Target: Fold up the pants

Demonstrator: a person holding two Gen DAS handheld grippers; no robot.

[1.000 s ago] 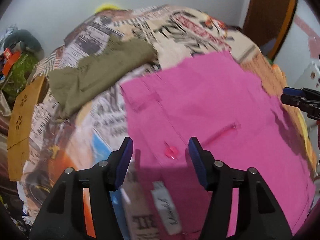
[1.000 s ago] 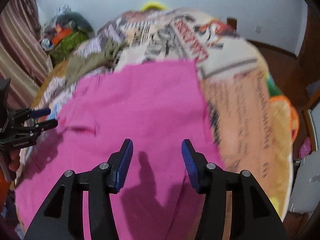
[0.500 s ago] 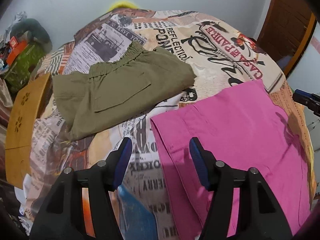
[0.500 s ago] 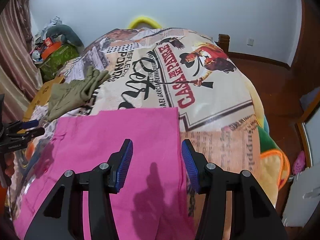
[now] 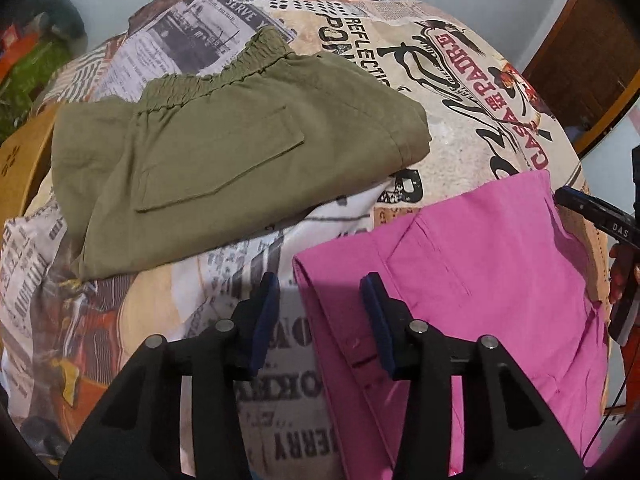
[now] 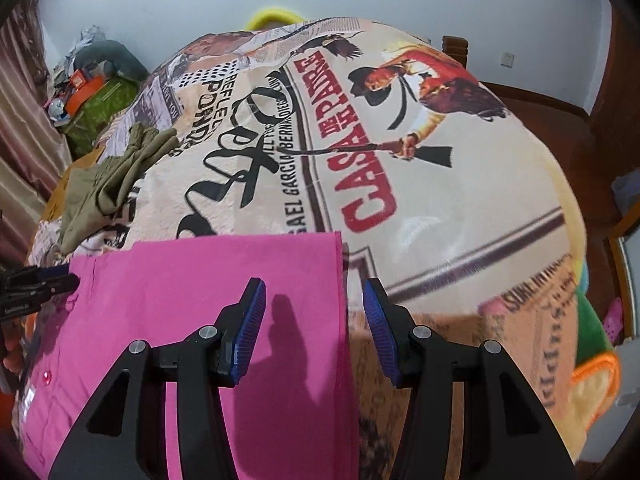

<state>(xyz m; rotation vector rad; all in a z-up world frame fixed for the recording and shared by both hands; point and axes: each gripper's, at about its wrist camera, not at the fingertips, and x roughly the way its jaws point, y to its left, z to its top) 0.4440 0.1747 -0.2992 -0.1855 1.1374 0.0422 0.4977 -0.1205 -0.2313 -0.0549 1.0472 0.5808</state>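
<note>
A: Two garments lie on the printed bedspread: the pink pants, flat and near the camera, and the olive pants, already folded, just beyond them to the left. What could go wrong from here?

B: Judged from this layout, the next pinch could catch only the top layer of the pink pants, so the layers slide apart and the fold goes crooked. A low approach could also snag the bedspread along with the cloth. Dragging leftward might disturb the olive pants.

A: How do the tools stand?

B: Left tool: jaws wide apart, holding nothing, hovering over the left edge of the pink pants, one pad over the bedspread, the other over the cloth. Right tool: jaws equally wide, empty, straddling the right edge of the pink pants. Both point forward along the bed. Each tool appears in the other's view at the opposite side of the pants.
</note>
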